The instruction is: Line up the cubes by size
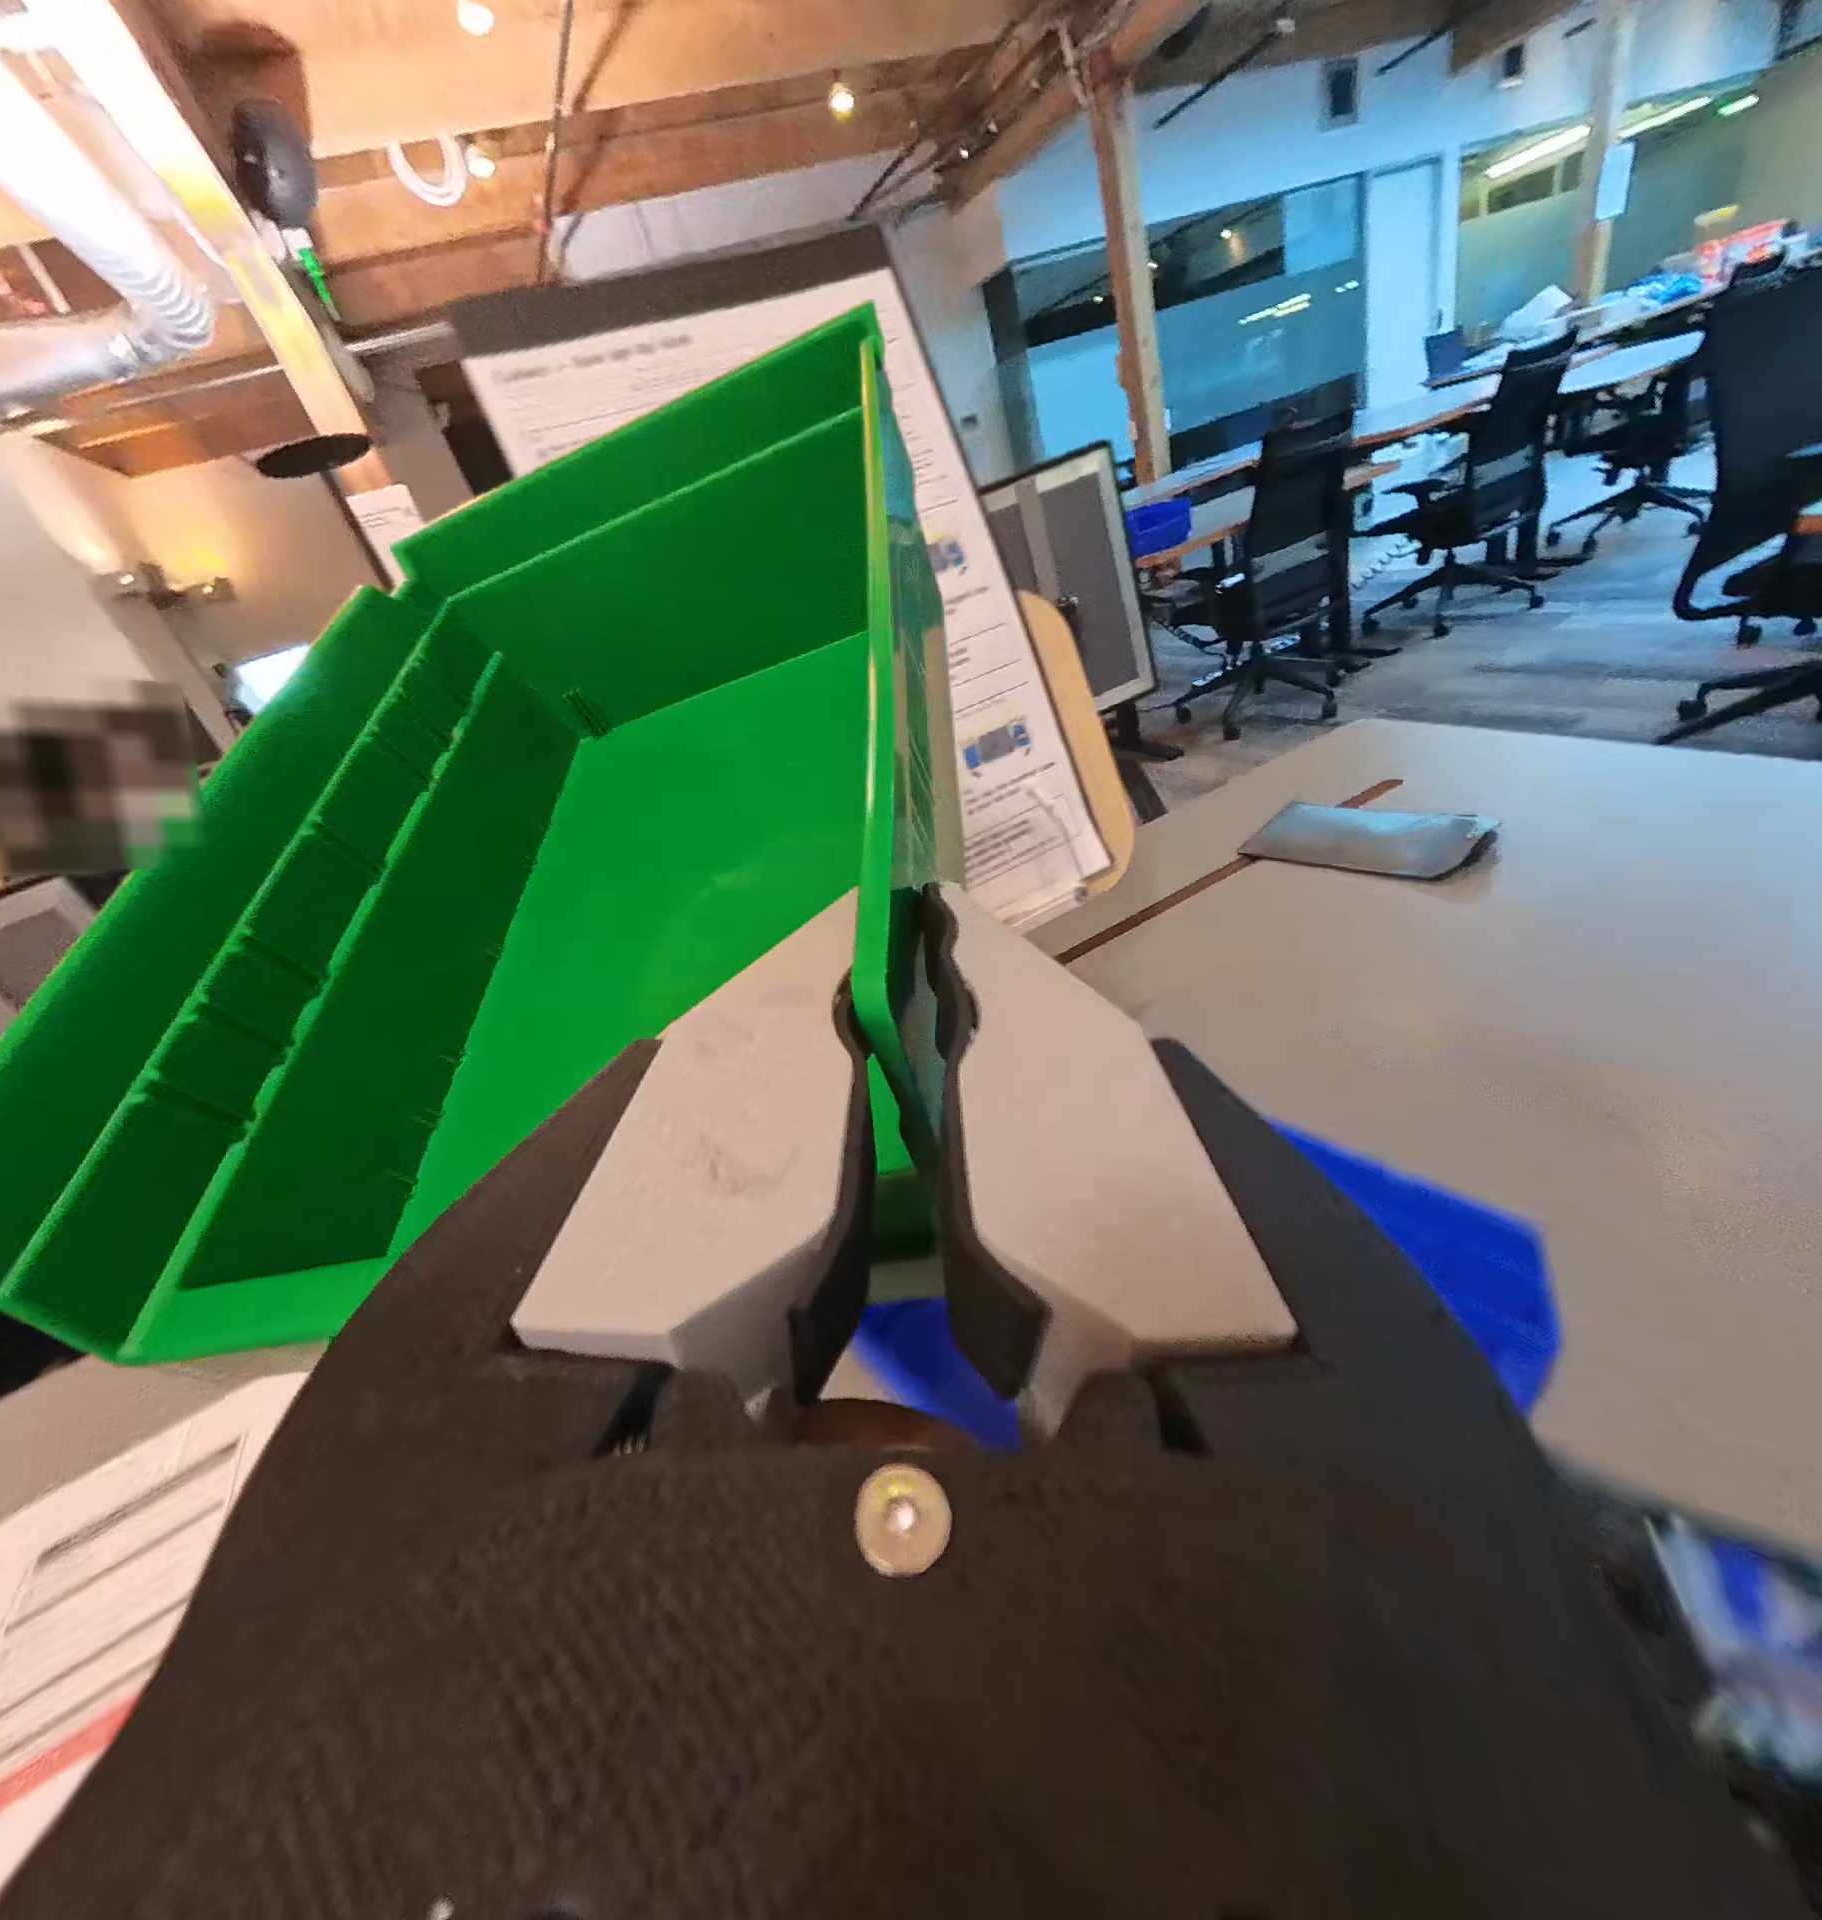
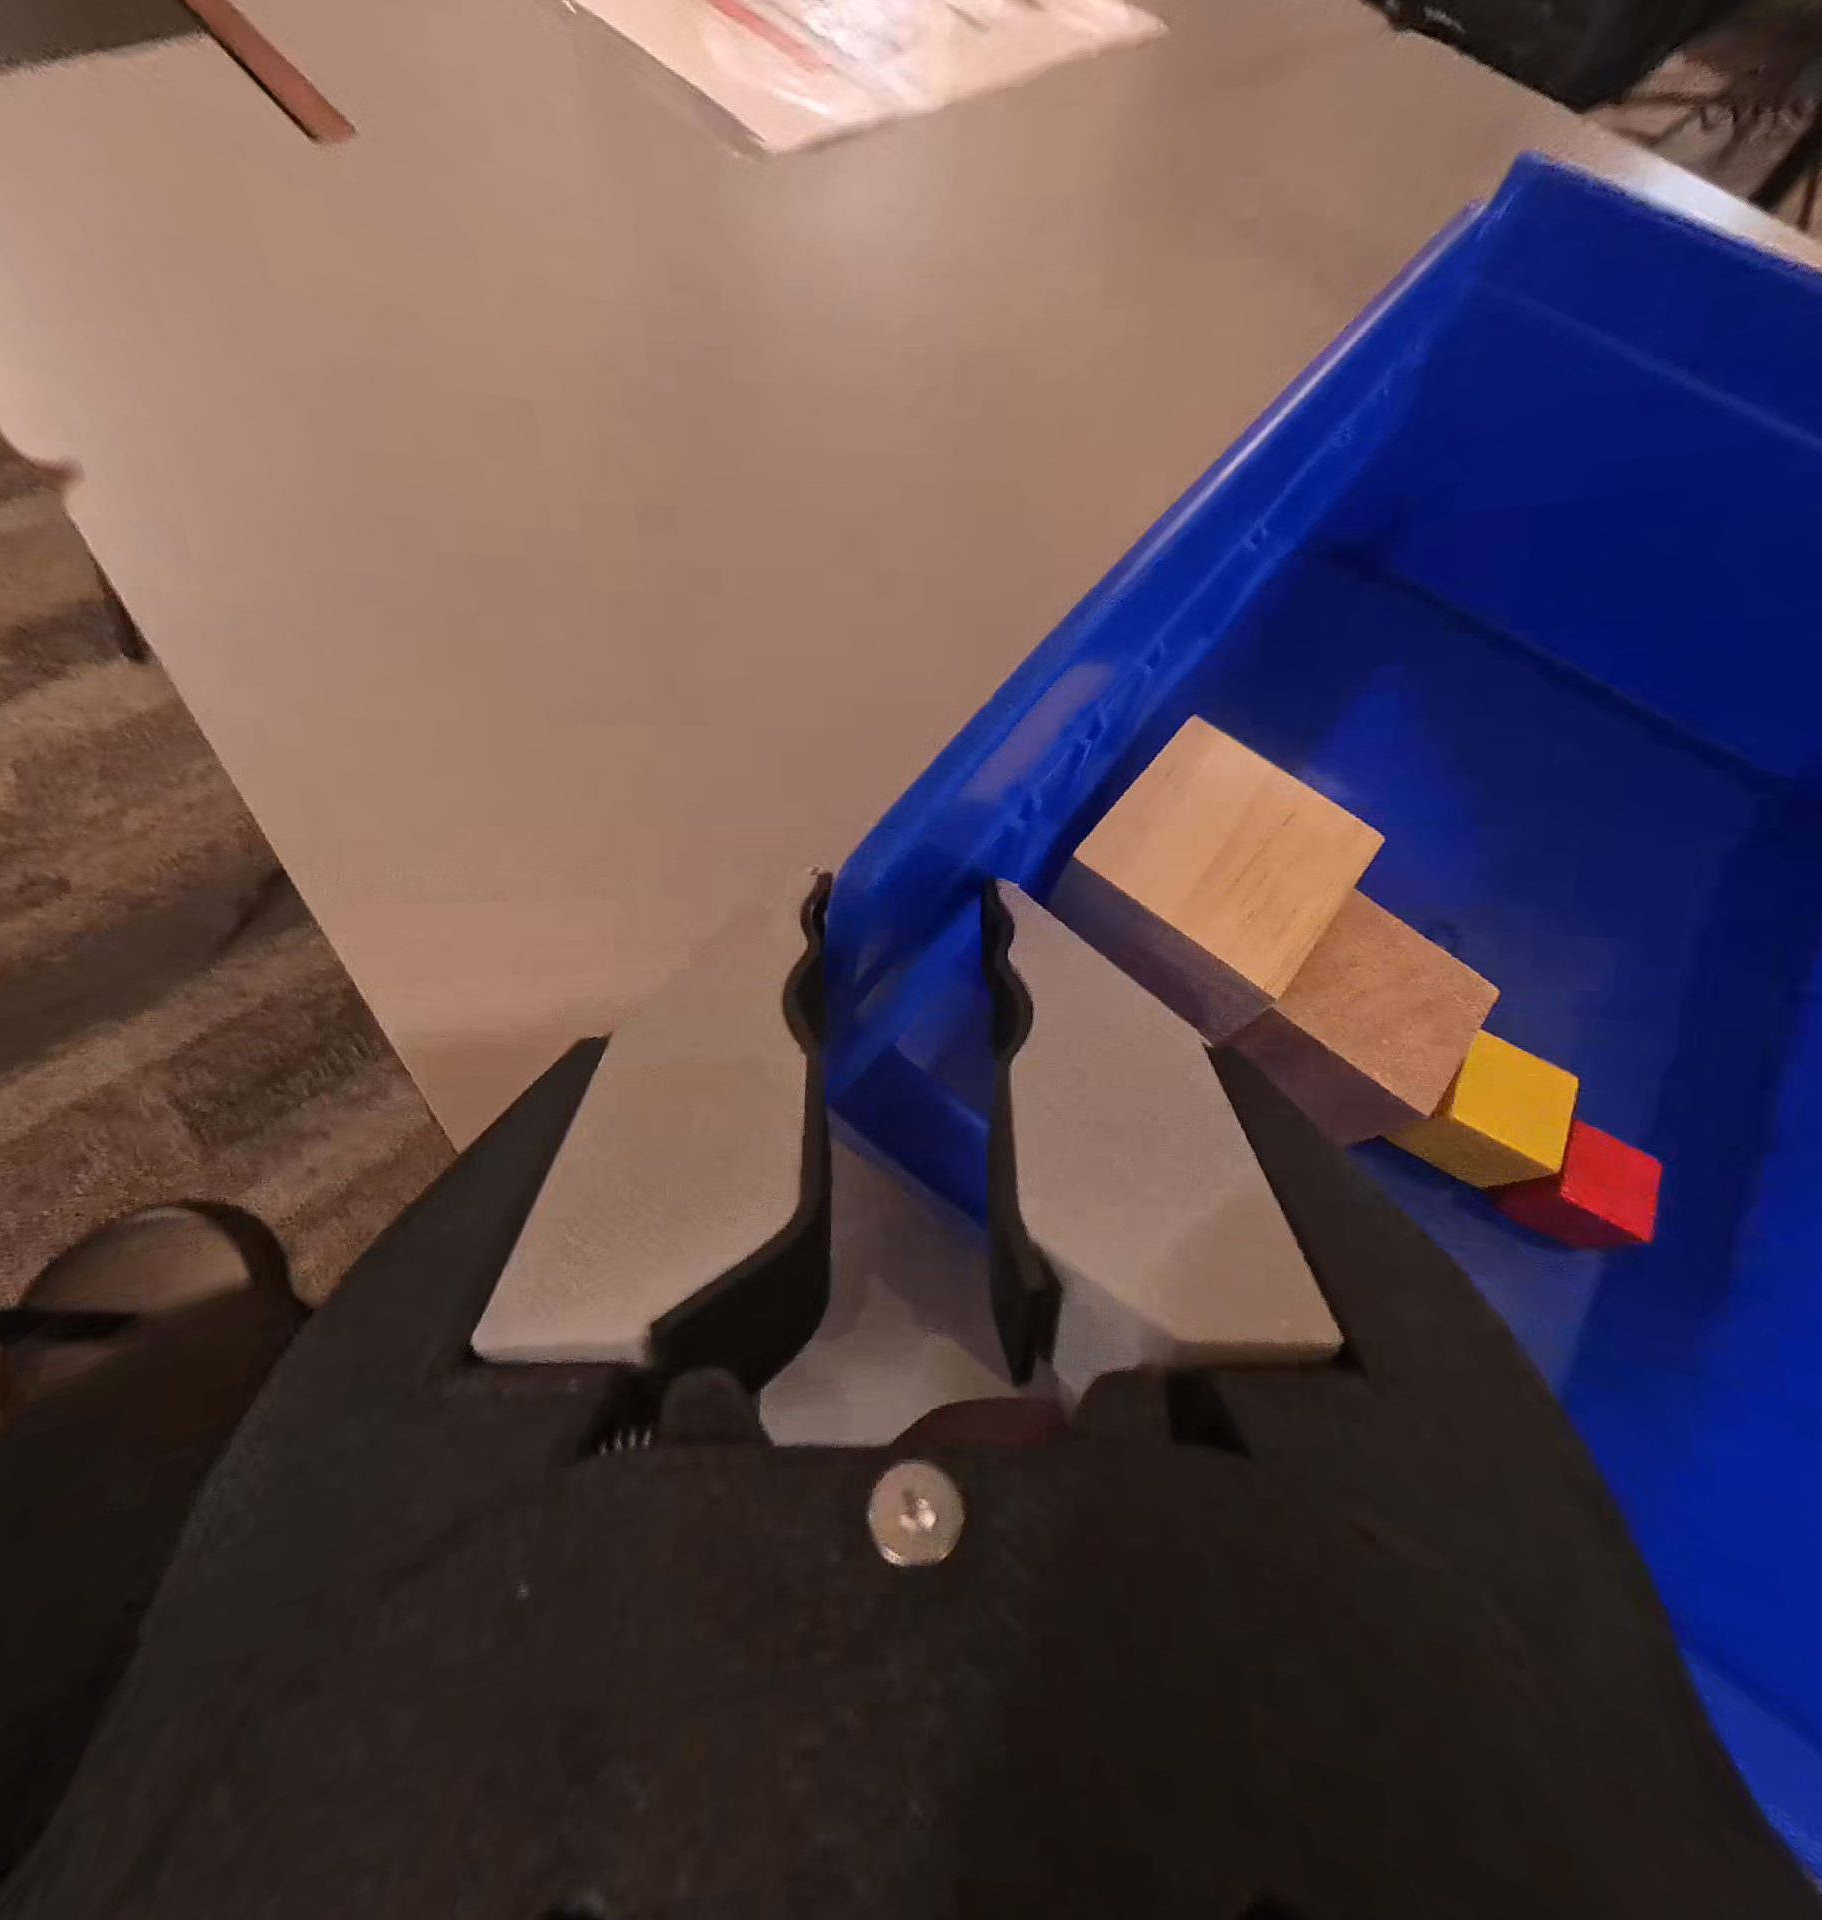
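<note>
Partly, the right tool (image 2: 907,914) perhaps hides the light cube's (image 2: 1231,854) base.

The green bin (image 1: 595,831) hides most of the board (image 1: 1000,644) behind it. The blue bin (image 2: 1509,727) runs past the right edge. The paper (image 2: 865,52) is blurred.

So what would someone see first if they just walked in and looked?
Probably the big green bin, tipped up in the air and empty, its side wall pinched by the left gripper. Next, the blue bin on the table, its wall between the right gripper's fingers. Inside sits a row of four cubes stepping down in size: light wood, brown, yellow, red.
</note>
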{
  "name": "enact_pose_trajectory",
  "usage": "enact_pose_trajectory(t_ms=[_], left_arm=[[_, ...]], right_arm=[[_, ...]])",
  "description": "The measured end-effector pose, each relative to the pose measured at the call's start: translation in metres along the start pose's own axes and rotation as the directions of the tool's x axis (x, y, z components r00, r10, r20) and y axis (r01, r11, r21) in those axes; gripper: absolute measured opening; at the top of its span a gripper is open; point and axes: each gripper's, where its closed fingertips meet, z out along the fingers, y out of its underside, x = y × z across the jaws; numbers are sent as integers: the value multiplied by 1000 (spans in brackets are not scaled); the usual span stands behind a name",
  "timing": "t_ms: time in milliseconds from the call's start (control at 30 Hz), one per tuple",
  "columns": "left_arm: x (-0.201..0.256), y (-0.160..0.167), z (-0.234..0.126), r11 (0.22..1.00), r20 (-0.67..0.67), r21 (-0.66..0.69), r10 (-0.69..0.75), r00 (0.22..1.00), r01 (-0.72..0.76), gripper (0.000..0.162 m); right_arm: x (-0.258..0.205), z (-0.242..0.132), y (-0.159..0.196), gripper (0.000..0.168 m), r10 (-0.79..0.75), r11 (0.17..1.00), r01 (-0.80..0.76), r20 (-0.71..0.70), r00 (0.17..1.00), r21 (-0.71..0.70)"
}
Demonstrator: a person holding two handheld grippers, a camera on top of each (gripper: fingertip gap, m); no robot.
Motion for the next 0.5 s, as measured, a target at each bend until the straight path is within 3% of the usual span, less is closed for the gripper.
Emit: enact_pose_trajectory(t_ms=[167, 267, 367, 500], left_arm=[[28, -22, 23, 1000, -88, -4, 6, 996, -6, 1], [40, -37, 28, 999, -118, -25, 18, 993, -21, 1], [61, -51, 25, 998, -145, -15, 52, 988, -55, 1], [121, -52, 17, 997, -223, 76, 41, 974, -24, 2]], right_arm=[[-66, 58, -54, 26, -2, 994, -5, 72, 997, 109], [-87, 54, -86, 30, -53, 973, 29, 96, 994, 230], [-89, 1, -84, 35, -145, 943, 82, 177, 974, 322], [-30, -132, -56, 32, -263, 813, 140, 142, 954, 565]])
